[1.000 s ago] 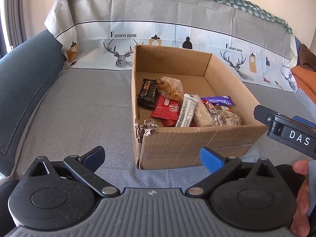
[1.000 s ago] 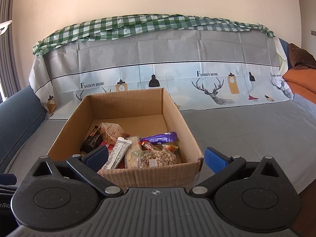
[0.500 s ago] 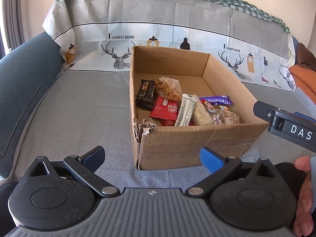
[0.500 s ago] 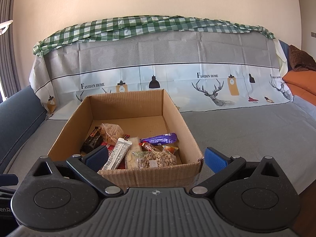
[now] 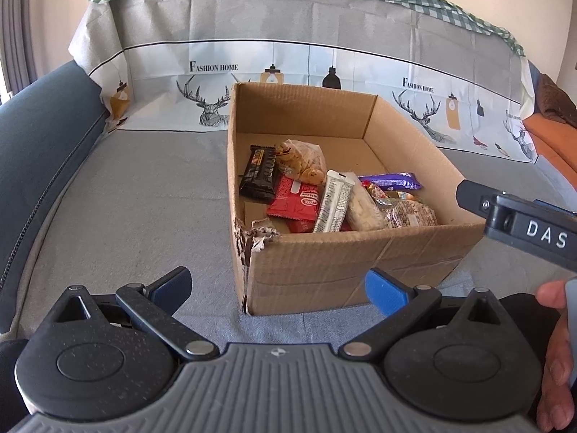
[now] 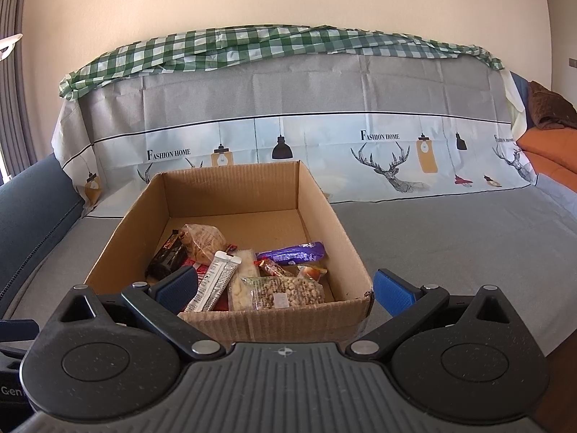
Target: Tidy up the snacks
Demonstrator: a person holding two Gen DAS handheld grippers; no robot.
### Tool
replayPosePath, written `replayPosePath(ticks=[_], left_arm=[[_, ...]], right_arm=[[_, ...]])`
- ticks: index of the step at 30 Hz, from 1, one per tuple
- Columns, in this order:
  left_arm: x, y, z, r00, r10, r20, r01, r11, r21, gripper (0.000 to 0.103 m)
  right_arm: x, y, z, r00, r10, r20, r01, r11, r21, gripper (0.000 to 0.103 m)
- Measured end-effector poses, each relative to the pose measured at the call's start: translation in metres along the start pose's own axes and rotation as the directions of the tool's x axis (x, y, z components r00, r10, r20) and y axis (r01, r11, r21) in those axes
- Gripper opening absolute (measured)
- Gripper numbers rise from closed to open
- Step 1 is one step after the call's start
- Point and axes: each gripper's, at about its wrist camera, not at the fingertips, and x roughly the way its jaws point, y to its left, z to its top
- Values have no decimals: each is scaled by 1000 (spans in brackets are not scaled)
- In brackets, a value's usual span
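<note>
Cardboard box (image 5: pixel 342 263) on grey sofa seat (image 5: pixel 137 209), holding all snacks (image 5: pixel 324 195) toward its near wall. Left gripper (image 5: pixel 277 285) and right gripper (image 6: pixel 285 288): spread, empty, before box. Change over last second: slight camera drift only; snacks unmoved. Sorting either complete or pending.

The red packet (image 5: pixel 296 200) lies partly under the white stick pack (image 5: pixel 333 204), and in the right wrist view the left blue fingertip (image 6: pixel 176 287) covers most of it. The small print on the packs is too tiny to read. The right tool (image 5: pixel 519 223) is cut off by the picture's edge, so only "DAS" shows. A hand (image 5: pixel 557 353) is cut off there too. Something brown (image 6: pixel 548 106) on the far right is half out of view.
</note>
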Motion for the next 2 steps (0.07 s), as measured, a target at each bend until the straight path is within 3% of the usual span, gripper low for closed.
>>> replayPosePath(ticks=[2], left_arm=[[1, 1, 2, 1000, 2, 4, -2, 1000, 19, 103]], right_arm=[[0, -4, 2, 1000, -3, 7, 3, 1000, 18, 102]])
